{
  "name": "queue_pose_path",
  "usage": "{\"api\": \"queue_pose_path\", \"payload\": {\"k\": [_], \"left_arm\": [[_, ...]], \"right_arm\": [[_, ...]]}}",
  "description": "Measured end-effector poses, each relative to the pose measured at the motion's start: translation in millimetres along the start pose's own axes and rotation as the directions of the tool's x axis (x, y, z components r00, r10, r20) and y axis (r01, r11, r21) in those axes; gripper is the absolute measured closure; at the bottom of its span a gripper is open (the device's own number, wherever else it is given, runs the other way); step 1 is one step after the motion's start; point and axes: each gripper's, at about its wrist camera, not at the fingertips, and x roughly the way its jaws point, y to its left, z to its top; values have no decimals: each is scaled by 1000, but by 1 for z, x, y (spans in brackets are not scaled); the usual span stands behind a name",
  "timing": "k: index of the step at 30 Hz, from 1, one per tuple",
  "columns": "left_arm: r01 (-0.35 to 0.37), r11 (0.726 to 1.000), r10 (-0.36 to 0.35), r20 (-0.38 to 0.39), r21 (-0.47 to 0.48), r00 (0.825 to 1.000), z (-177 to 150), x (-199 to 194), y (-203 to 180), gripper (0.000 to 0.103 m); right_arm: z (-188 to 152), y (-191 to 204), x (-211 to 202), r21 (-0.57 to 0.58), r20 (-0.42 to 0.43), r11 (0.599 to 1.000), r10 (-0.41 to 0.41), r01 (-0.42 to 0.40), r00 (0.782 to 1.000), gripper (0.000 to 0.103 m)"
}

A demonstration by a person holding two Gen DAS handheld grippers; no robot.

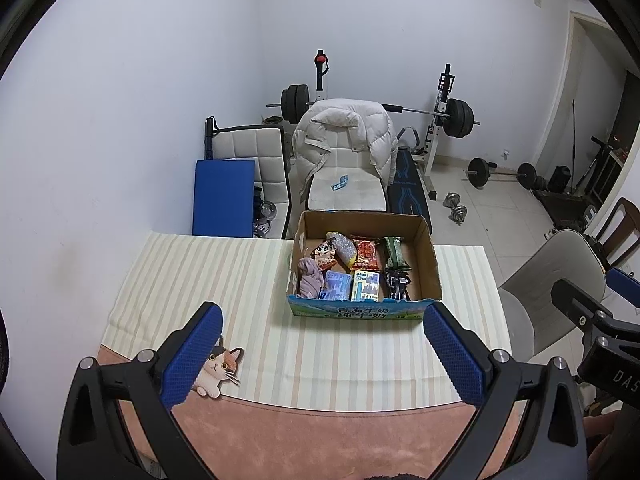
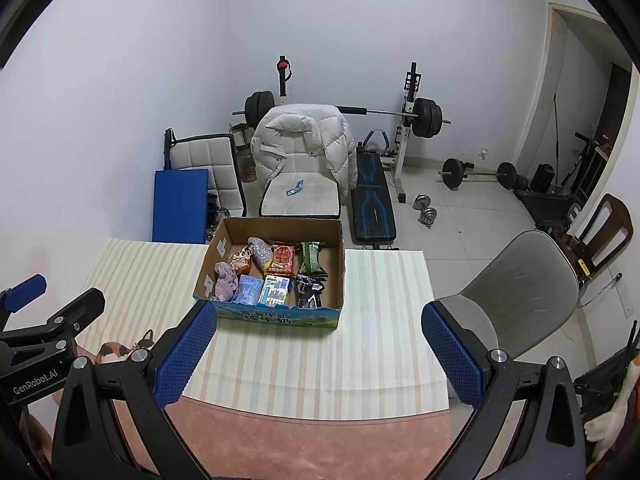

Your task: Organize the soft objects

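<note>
Left gripper (image 1: pixel 320 356) and right gripper (image 2: pixel 318 354) spread wide, grasping nothing, above striped cloth (image 1: pixel 200 280). Cardboard box (image 1: pixel 428 252) ahead, packed with snack packets and purple cloth (image 1: pixel 311 282).

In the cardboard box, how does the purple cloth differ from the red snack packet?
The purple cloth is crumpled and plain, without print; the red snack packet is flat and printed. The purple cloth lies against the box's left wall near the front; the red snack packet lies mid-box toward the back. Both rest inside the cardboard box, untouched by either gripper.
</note>
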Motion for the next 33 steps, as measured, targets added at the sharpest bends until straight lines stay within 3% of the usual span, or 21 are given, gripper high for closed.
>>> {"api": "queue_pose_path", "payload": {"k": [33], "left_arm": [[-6,1000,6,22,-9,1000,-3,2,1,0]], "right_arm": [[8,0,-2,-1,5,1000,-1,1,1000,0]]}}
